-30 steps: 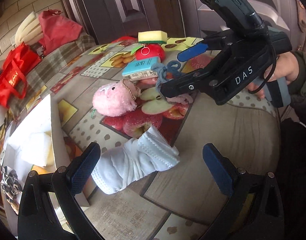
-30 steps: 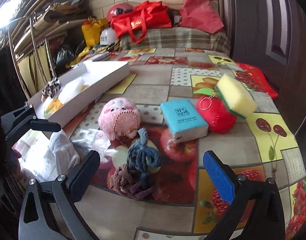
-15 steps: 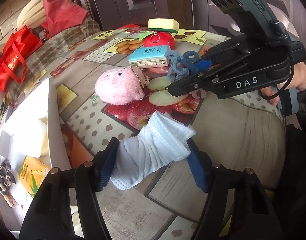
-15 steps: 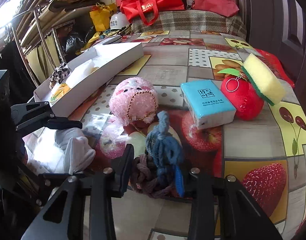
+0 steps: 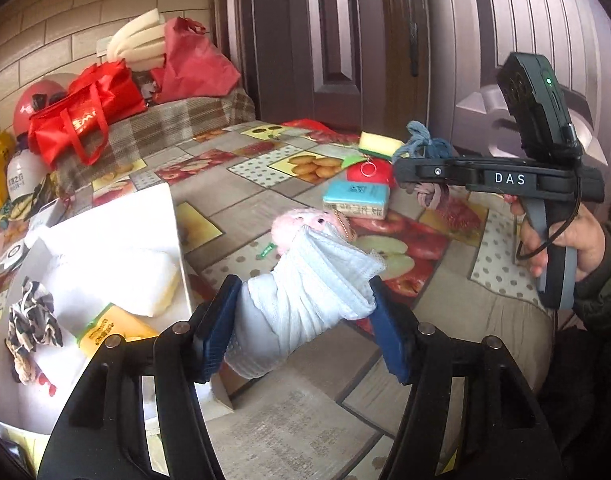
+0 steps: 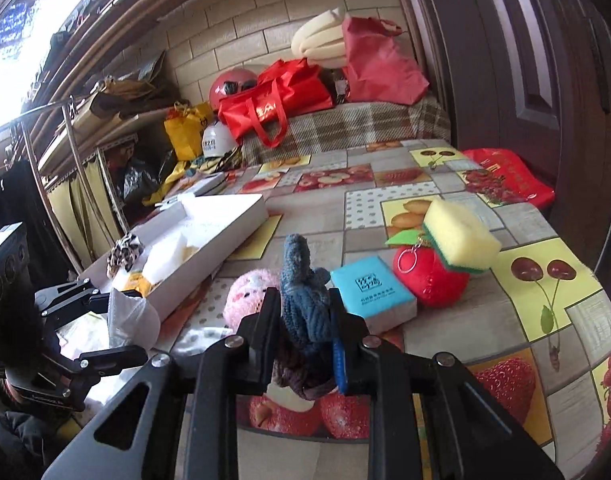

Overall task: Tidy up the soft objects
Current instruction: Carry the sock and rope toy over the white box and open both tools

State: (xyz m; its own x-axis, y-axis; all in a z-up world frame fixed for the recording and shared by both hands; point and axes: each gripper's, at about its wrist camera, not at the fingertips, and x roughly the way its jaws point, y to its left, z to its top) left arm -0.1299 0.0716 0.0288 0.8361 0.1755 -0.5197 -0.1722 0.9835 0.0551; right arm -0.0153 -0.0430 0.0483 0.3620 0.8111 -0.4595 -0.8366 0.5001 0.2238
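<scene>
A: Start with the big things. What's on the table [image 6: 445, 344]?

B: A white box [image 5: 117, 224] lies at nine o'clock in the left wrist view, already holding a white sponge, a yellow packet and a patterned scrunchie. Loose at twelve: a pink plush [image 6: 251, 294], a teal tissue pack [image 6: 371, 294], a red plush apple [image 6: 429, 280] with a yellow sponge [image 6: 459, 236] leaning on it.

A: And the grippers?

B: The left gripper [image 5: 301, 322] has its pads pressed on a bunched white face mask [image 5: 305, 284], held clear of the table. The right gripper [image 6: 305, 330] is pinched narrow around a knotted blue and mauve rope bundle [image 6: 303, 304], also lifted; in the left view it sits at two o'clock.

A: So which step is this?

B: I'd judge both pick-ups are done and the carry to the box comes next. The left load is just beside the box's near corner, so it should go first; the right must travel across toward nine o'clock, over the plush, and each should open only once above a free spot.
</scene>
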